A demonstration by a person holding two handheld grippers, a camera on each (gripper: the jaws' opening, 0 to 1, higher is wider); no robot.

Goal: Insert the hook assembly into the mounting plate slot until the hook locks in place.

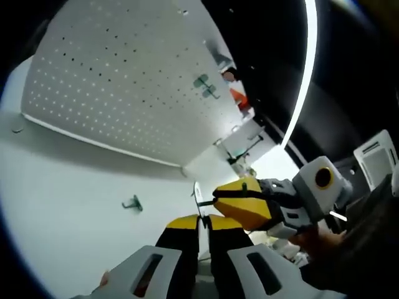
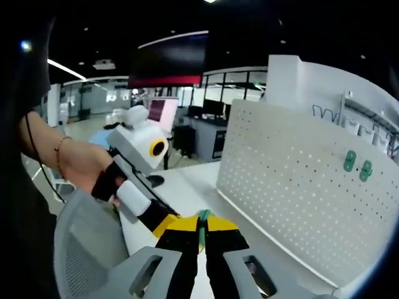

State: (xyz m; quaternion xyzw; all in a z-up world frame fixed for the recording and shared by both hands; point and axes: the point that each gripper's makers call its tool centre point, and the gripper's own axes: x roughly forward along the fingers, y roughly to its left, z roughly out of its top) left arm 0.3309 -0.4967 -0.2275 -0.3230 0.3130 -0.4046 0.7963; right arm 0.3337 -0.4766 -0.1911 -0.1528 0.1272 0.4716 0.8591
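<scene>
My left gripper [image 1: 203, 219] and right gripper [image 2: 201, 223] meet, jaws pressed together on a small green hook assembly [image 2: 202, 215] — well short of the white perforated mounting plate [image 2: 293, 187]. Risk: the two-handed pinch slipping, dropping it.

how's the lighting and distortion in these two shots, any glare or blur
Left gripper view: bright ceiling light strip glares; white perforated pegboard bows from fisheye, soft overall. Right gripper view: evenly lit, sharper, background office dim; small green hooks on the pegboard readable.
</scene>
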